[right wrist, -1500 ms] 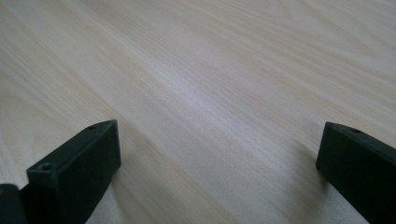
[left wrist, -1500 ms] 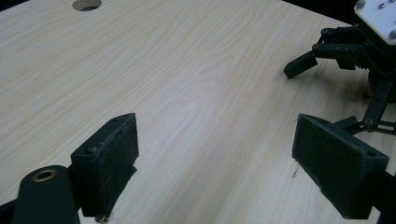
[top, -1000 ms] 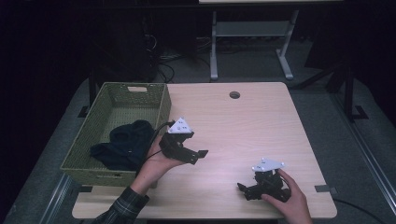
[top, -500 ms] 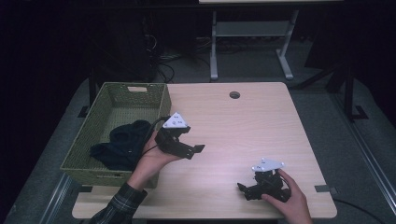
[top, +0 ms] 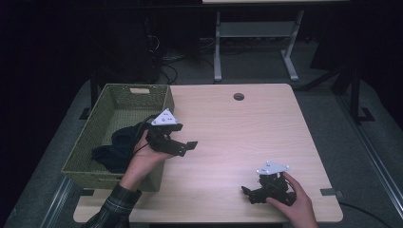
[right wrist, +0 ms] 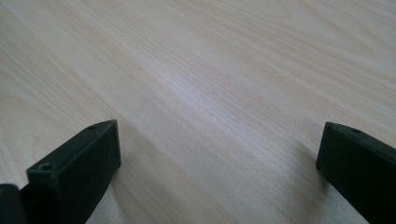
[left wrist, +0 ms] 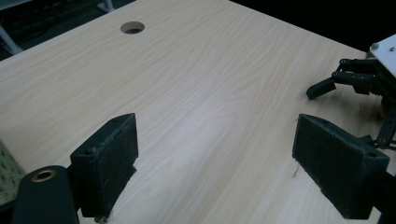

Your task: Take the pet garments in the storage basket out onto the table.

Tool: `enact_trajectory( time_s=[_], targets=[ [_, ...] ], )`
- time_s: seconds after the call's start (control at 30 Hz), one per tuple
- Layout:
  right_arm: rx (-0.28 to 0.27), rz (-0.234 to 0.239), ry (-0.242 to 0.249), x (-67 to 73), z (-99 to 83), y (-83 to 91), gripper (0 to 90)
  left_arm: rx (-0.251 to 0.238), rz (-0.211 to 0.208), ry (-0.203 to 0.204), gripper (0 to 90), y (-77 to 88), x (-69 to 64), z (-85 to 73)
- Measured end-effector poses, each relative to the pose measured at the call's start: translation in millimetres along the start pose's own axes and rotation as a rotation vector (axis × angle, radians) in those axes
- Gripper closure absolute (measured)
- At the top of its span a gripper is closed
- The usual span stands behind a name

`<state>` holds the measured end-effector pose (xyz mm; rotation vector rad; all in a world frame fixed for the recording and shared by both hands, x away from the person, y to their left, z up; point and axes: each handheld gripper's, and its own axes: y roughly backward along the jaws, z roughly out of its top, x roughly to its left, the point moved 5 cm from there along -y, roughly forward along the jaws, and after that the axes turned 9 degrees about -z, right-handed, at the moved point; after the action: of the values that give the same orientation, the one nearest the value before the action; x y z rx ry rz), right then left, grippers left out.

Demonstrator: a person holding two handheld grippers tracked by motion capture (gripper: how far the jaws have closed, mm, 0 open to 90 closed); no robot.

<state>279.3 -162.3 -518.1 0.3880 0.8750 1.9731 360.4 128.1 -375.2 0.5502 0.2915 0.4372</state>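
The dark cloth (top: 119,145) lies in the green basket (top: 164,97) at the left, not yet taken out, so I judge the work is only beginning. The left gripper (top: 183,148) hovers beside the basket, jaws spread and empty. The right gripper (top: 248,194) rests on the table (top: 237,128), also spread.

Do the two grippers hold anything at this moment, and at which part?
Nothing is held. The left gripper is open above the bare table; the right gripper is open too, with bare wood between its jaws.
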Motion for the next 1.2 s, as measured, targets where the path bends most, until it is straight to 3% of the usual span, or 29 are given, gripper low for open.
enact_trajectory(
  time_s=[0.37,0.9,1.2],
  targets=[
    [0.000,0.000,0.000,0.0,0.0,0.0,0.0,-0.023,0.041,0.028,13.9,18.1,16.9,-6.3],
    [0.002,0.000,0.002,-0.1,-0.1,0.2,0.0,-0.028,0.115,0.061,13.9,44.0,40.7,-18.4],
    [0.003,0.000,0.002,-0.2,-0.1,0.2,0.0,-0.022,0.137,0.082,13.9,56.7,52.1,-26.1]
  ],
)
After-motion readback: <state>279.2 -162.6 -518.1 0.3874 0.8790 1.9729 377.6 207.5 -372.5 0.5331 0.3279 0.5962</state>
